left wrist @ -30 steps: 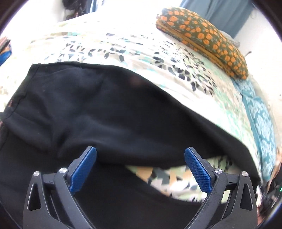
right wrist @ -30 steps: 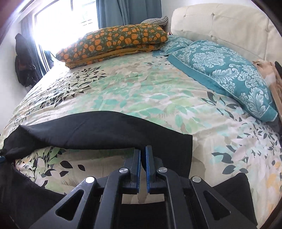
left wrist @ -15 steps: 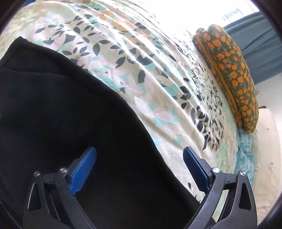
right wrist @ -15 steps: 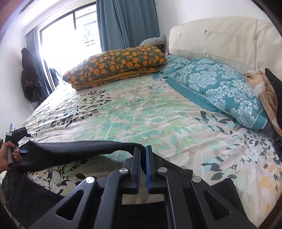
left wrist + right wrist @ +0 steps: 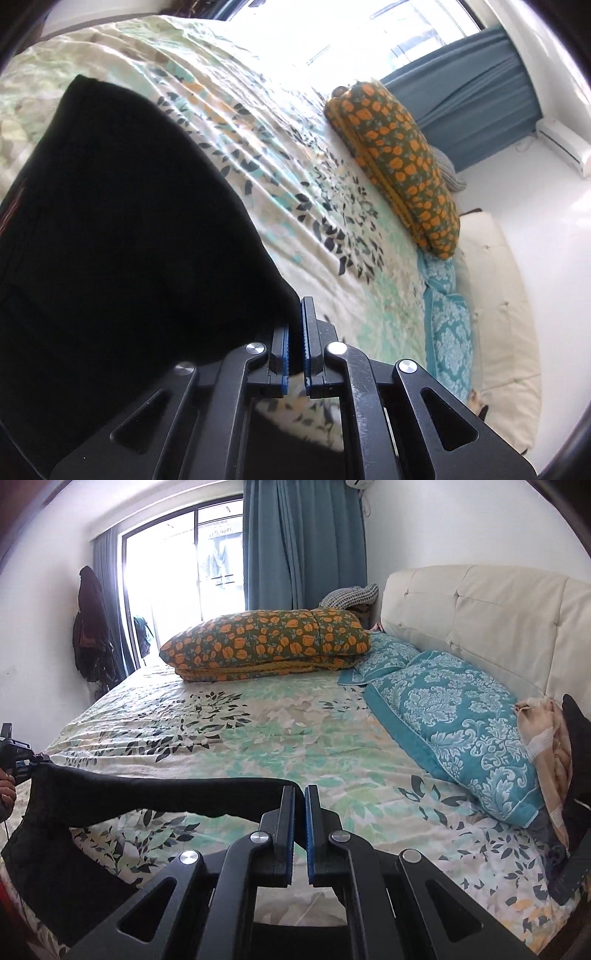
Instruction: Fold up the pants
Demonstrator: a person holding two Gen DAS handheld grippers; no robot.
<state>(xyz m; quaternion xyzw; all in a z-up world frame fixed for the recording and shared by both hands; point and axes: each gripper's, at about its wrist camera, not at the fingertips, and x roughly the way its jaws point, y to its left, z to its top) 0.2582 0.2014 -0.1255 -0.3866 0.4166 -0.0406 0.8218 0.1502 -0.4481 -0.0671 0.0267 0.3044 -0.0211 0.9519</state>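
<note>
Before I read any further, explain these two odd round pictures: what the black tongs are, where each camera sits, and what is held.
No robot here: a person carries a hand-held two-finger tool in each hand, with a fisheye camera on each looking along the fingers. One picture is from the left gripper, the other from the right gripper. Both are shut on the black cloth pants, holding an edge up over the leaf-patterned bedsheet. Also on the bed lie an orange-flowered folded quilt and teal patterned pillows.
</note>
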